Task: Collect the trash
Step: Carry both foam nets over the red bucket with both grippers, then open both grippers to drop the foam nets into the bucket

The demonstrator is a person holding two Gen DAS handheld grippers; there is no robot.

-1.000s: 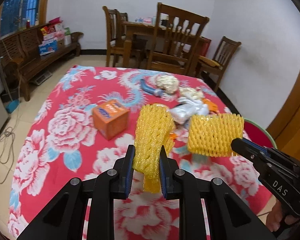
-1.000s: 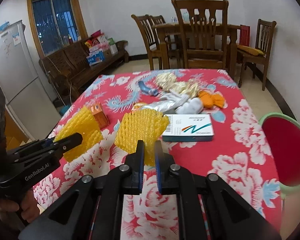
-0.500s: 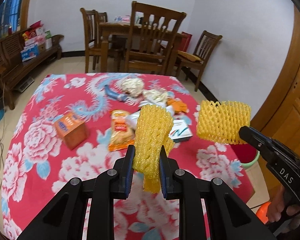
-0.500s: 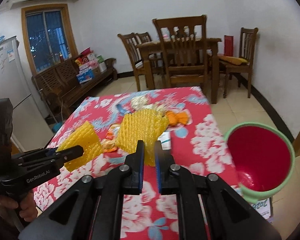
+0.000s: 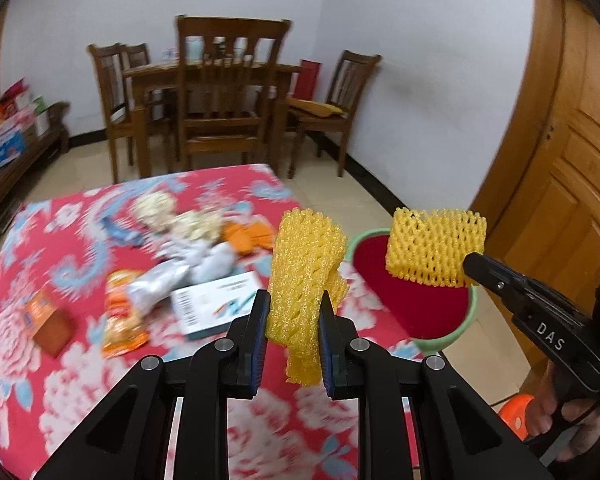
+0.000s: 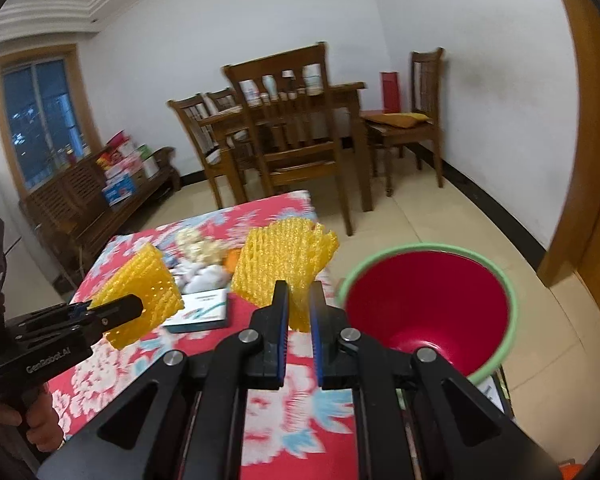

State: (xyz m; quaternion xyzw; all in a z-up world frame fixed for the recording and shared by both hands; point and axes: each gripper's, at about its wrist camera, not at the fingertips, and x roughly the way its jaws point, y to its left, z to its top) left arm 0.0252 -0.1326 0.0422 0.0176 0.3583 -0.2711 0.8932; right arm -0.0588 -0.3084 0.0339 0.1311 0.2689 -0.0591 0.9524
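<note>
Both grippers have swung rightward off the cluttered table [image 5: 28, 412] toward the red bin [image 6: 428, 312], which now fills the right wrist view at 3 o'clock. Left gripper [image 5: 293, 322] is clamped on a yellow foam net [image 5: 304, 272], over the table edge. Right gripper [image 6: 299, 312] pinches a second foam net [image 6: 284, 264], its jaws narrow, beside the bin's rim. Step in hand: carrying to the bin. Next move, by my judgement: bring each net over the bin mouth, then release. Wrappers and a white box [image 5: 216, 304] remain on the table at 10 o'clock.
</note>
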